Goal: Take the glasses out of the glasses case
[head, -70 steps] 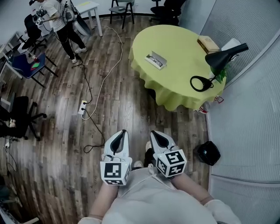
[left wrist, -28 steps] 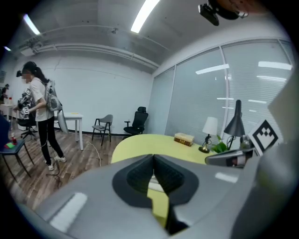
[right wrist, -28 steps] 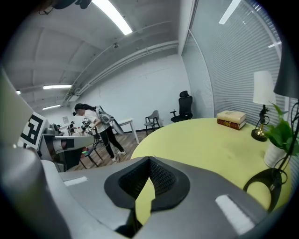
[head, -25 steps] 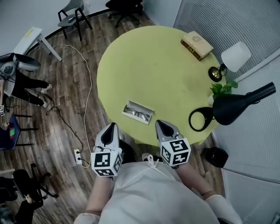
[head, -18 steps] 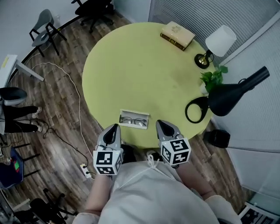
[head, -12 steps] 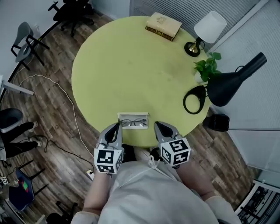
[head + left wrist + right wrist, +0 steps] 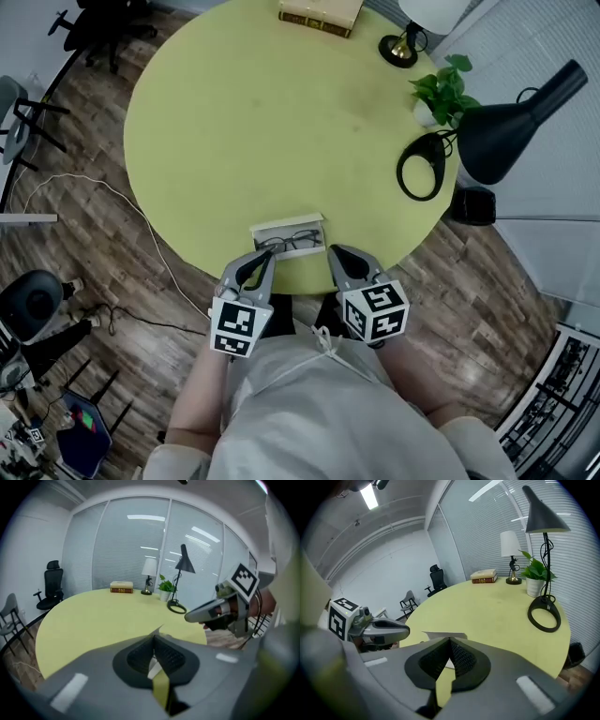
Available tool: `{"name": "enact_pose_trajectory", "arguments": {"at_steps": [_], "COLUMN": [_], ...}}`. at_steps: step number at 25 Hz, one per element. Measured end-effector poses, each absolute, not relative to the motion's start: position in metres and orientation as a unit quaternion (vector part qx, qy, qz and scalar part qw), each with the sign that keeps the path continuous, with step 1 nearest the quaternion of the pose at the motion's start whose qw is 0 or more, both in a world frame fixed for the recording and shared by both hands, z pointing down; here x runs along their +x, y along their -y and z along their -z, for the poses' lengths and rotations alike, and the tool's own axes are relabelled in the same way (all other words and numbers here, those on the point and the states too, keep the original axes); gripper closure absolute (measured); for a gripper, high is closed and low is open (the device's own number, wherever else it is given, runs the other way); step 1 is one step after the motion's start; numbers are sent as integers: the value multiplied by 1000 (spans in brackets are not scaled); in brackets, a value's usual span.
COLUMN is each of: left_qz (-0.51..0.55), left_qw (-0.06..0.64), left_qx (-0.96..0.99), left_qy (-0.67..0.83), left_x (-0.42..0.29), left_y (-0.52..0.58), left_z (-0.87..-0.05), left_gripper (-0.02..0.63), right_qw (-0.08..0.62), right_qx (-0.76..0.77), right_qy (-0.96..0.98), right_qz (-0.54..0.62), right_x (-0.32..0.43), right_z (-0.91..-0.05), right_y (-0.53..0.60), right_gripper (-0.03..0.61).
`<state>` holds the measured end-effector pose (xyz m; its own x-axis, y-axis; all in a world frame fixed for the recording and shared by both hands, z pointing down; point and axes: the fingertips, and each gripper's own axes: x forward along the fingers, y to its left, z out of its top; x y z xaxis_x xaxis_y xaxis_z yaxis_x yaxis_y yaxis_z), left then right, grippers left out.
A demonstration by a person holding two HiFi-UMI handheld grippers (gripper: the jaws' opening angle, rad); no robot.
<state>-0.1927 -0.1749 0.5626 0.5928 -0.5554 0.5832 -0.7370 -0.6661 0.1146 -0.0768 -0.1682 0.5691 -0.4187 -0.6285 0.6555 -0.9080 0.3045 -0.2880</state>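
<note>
**Both grippers closed and empty, flanking the open case**

The left gripper (image 7: 265, 255) has its jaws pressed together at the tips with nothing between them. The right gripper (image 7: 336, 251) is the same, and each gripper view shows only a sliver of yellow through the slit behind the pads. Both tips sit at the near edge of the round table (image 7: 262, 112), one on either side of the glasses case (image 7: 286, 223). The case lies open just beside them, with the glasses (image 7: 292, 242) resting inside. This flanking stance seems meant for two-handed work, one gripper steadying the case while the other lifts the frame. Either would have to part its jaws first. The black lamp (image 7: 511, 122) stands well apart, out of the way
</note>
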Motion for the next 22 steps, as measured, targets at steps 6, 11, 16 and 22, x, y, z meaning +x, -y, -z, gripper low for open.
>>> {"name": "enact_pose_trajectory", "arguments": {"at_steps": [6,11,16,22], "left_qz": [-363,-424,-462,-505], "left_qw": [131,91,79,70], "left_qx": [880,878,868,852], "left_qy": [276,201,163,115], "left_x": [-177,-166,-156,-148], "left_y": [177,178,179,177], "left_z": [-600,-624,-643,-660], "left_gripper": [555,532,522,525], "right_qw": [222,234,248,265], "right_qx": [502,506,506,497], "right_qy": [767,758,757,760], "right_qz": [-333,-339,-331,-325], "right_x": [-80,-79,-73,-71], "right_z": [-587,-600,-608,-614], "right_y": [157,145,142,144], "right_gripper": [580,579,579,579]}}
